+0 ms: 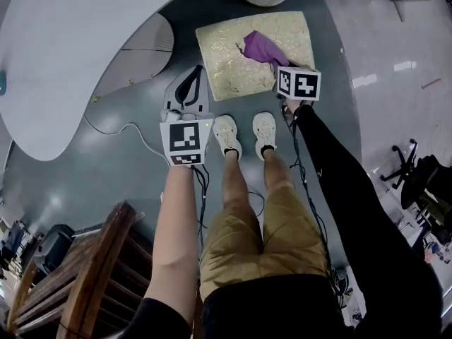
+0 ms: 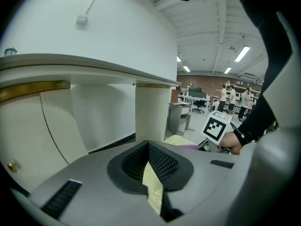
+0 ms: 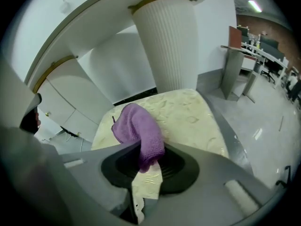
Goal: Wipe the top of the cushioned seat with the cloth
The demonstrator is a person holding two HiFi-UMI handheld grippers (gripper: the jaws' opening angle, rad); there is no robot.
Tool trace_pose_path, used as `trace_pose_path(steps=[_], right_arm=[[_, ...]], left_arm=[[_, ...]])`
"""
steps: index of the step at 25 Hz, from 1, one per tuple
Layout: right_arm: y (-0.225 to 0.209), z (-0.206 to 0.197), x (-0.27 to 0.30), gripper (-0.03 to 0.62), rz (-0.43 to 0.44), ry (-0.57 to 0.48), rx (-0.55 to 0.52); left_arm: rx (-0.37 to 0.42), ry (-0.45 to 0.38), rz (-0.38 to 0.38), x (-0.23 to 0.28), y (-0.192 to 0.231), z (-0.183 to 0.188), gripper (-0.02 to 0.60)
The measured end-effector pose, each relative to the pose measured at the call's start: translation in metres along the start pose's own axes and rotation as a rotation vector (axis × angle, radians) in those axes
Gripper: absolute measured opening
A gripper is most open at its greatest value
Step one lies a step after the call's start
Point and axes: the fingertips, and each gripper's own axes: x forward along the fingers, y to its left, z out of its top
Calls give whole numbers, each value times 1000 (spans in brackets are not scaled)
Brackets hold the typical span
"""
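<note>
The cushioned seat is a cream, gold-patterned square on the floor ahead of the person's feet. A purple cloth lies bunched on its right part, with one end pinched in my right gripper, whose marker cube sits at the seat's right front corner. In the right gripper view the cloth rises from the shut jaws of the right gripper over the seat. My left gripper hangs just left of the seat, above the floor. Its jaws meet at the tips with nothing held.
A ribbed white table pedestal stands right behind the seat, under a round white tabletop. White shoes are at the seat's near edge. Cables trail on the floor. A wooden chair is near left and office chairs are at right.
</note>
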Motion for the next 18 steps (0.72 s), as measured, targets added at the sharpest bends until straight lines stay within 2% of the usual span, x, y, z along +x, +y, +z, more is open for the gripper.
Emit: trace_pose_path(steps=[9,14,18], right_arm=[[-120,8,-32,78,-139,-64,184],[-174,-16,-41,78,-249,-1,295],[-187,-31,-44,78,-269,28,279]], left_arm=[[25,-3,-8,24,-44,21,3],[22,-4,20,23,-62,30,3],[29,8,29,17,-70,27,3]])
